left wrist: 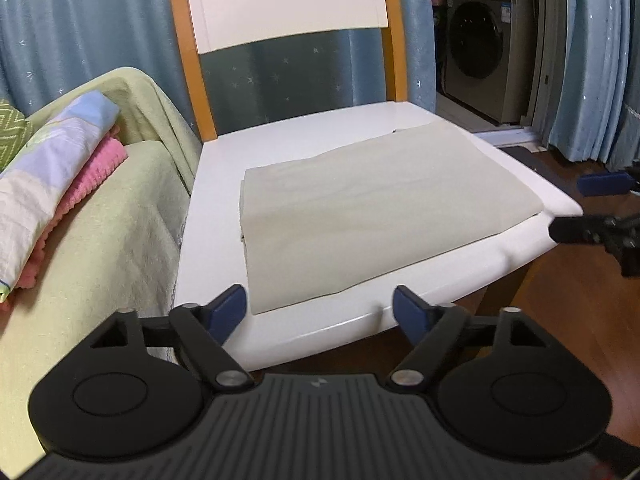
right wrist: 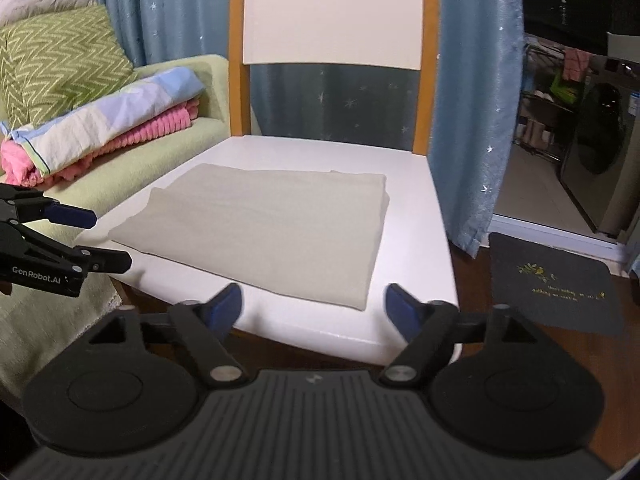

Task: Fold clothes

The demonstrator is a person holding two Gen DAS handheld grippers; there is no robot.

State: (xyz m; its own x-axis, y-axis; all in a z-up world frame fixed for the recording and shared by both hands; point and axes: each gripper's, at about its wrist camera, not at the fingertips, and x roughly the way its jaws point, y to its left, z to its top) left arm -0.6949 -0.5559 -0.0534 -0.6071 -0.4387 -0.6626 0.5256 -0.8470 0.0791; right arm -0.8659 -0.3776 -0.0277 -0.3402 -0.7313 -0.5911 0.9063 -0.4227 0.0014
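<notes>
A beige cloth (left wrist: pixel 380 212) (right wrist: pixel 272 232), folded into a flat rectangle, lies on the white seat of a chair (left wrist: pixel 224 200) (right wrist: pixel 416 208). My left gripper (left wrist: pixel 320 308) hangs open just in front of the cloth's near edge, holding nothing; in the right wrist view it shows at the left edge (right wrist: pixel 108 240), beside the seat's left side. My right gripper (right wrist: pixel 314 306) is open too, empty, just before the seat's front rim near the cloth's near right corner. Its fingers (left wrist: pixel 600 184) show at the right border of the left wrist view.
A green-covered sofa (left wrist: pixel 100 240) (right wrist: pixel 168 148) stands left of the chair with a pile of folded pink and pastel fabrics (left wrist: pixel 60 184) (right wrist: pixel 112 124) and a zigzag cushion (right wrist: pixel 60 68). Blue curtains hang behind. A dark mat (right wrist: pixel 556 280) lies on the wooden floor; a washing machine (left wrist: pixel 488 52) is beyond.
</notes>
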